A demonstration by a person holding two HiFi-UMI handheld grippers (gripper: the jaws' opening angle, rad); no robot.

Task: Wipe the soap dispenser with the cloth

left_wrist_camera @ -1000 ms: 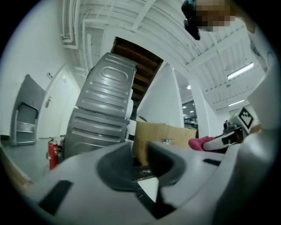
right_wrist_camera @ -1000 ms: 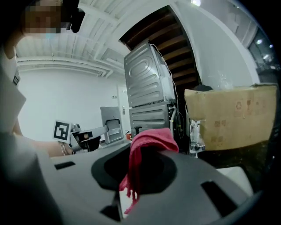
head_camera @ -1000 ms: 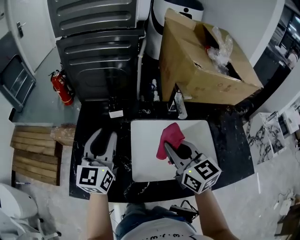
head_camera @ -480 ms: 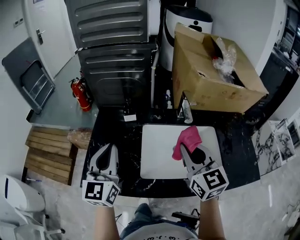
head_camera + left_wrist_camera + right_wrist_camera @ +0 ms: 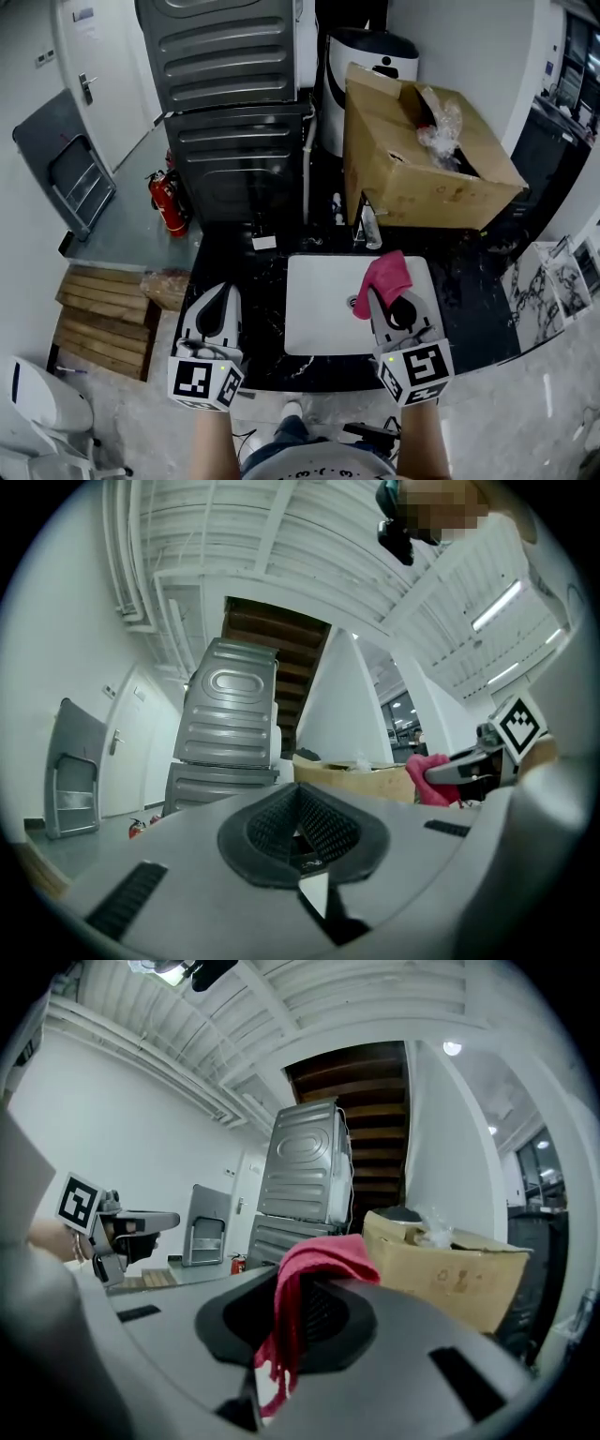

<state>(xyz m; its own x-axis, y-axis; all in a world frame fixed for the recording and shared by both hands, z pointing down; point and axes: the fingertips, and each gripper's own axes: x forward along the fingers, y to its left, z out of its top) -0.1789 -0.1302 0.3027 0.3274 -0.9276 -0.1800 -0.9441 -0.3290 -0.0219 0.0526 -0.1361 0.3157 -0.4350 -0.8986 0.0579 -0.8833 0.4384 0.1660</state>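
Observation:
A pink cloth (image 5: 386, 275) hangs from my right gripper (image 5: 376, 298), which is shut on it above the white sink (image 5: 314, 319). In the right gripper view the cloth (image 5: 314, 1269) drapes over the closed jaws. A clear bottle, seemingly the soap dispenser (image 5: 372, 228), stands by the tap behind the sink, well apart from both grippers. My left gripper (image 5: 220, 290) hovers over the black counter (image 5: 246, 281) left of the sink, shut and empty. In the left gripper view its jaws (image 5: 302, 834) meet with nothing between them, and the cloth (image 5: 427, 778) shows at the right.
A big open cardboard box (image 5: 422, 159) sits on the counter behind the sink. Small bottles (image 5: 336, 208) stand left of the tap. Grey metal machines (image 5: 234, 141), a red fire extinguisher (image 5: 167, 202) and a wooden pallet (image 5: 94, 319) lie beyond and left of the counter.
Both grippers have risen above the counter. The left gripper's jaws, apart a second ago, have shut on nothing. The right one still holds the cloth.

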